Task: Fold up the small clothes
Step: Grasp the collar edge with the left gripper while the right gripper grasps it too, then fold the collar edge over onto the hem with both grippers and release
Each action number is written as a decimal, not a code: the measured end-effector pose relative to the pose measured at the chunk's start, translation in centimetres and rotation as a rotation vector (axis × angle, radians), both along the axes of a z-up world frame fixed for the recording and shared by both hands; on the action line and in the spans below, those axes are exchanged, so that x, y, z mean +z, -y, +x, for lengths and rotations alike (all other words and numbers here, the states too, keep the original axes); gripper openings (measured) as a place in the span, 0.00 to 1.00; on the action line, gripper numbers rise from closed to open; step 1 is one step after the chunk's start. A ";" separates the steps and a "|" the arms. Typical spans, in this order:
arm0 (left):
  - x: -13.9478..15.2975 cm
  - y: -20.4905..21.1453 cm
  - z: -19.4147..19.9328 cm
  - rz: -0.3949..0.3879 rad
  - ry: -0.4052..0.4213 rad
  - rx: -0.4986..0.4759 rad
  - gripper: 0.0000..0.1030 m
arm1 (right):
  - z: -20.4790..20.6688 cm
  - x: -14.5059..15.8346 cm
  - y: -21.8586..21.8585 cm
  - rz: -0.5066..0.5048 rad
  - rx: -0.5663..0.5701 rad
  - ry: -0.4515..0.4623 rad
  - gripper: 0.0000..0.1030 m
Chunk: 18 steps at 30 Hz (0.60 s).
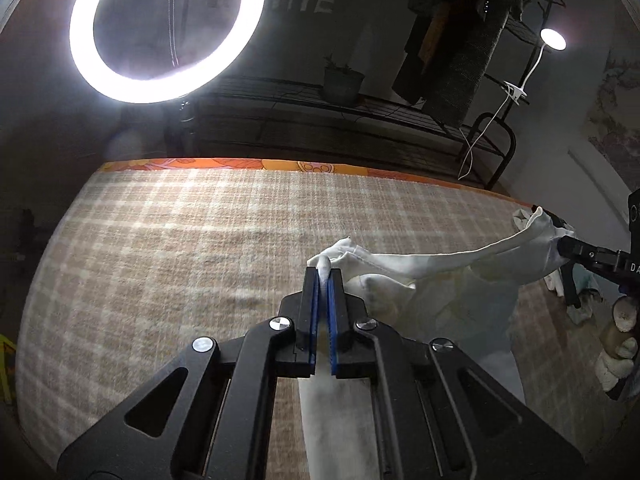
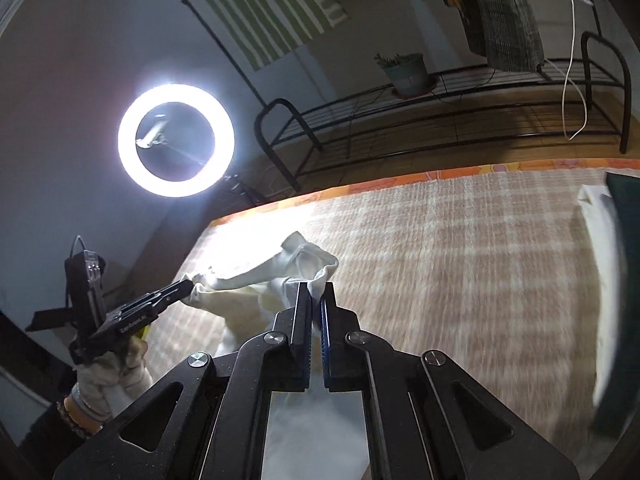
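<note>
A small white garment (image 1: 440,268) hangs lifted above the checked blanket (image 1: 180,248), stretched between both grippers. My left gripper (image 1: 324,274) is shut on one corner of it, a white fold bulging from between the blue pads. At the right edge of the left wrist view my right gripper (image 1: 560,246) pinches the other corner. In the right wrist view the right gripper (image 2: 316,290) is shut on the white garment (image 2: 248,280), and the left gripper (image 2: 188,286) holds its far end, carried by a gloved hand (image 2: 104,376). The garment's lower part sags beneath the fingers.
A ring light (image 1: 168,32) glares beyond the bed's far edge, beside a black metal rack (image 2: 440,120) with a potted plant (image 2: 408,72). White and dark folded cloth (image 2: 608,240) lies on the blanket at the right. Other small clothes (image 1: 580,300) lie near the right hand.
</note>
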<state>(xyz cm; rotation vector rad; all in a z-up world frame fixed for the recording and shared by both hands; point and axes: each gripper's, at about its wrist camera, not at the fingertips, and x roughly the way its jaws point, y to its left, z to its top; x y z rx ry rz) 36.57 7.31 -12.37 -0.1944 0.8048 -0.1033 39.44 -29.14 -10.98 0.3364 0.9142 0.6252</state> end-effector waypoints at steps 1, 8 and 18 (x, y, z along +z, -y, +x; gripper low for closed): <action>0.4 0.2 -1.2 -0.002 0.001 -0.002 0.02 | -0.9 0.3 0.2 -0.001 0.001 0.002 0.03; 2.3 2.4 -8.0 0.040 0.007 -0.044 0.02 | -7.4 1.3 0.1 -0.051 0.010 0.010 0.02; -1.2 3.5 -16.5 0.162 -0.067 -0.095 0.02 | -15.5 0.4 -0.5 -0.253 0.111 0.058 0.02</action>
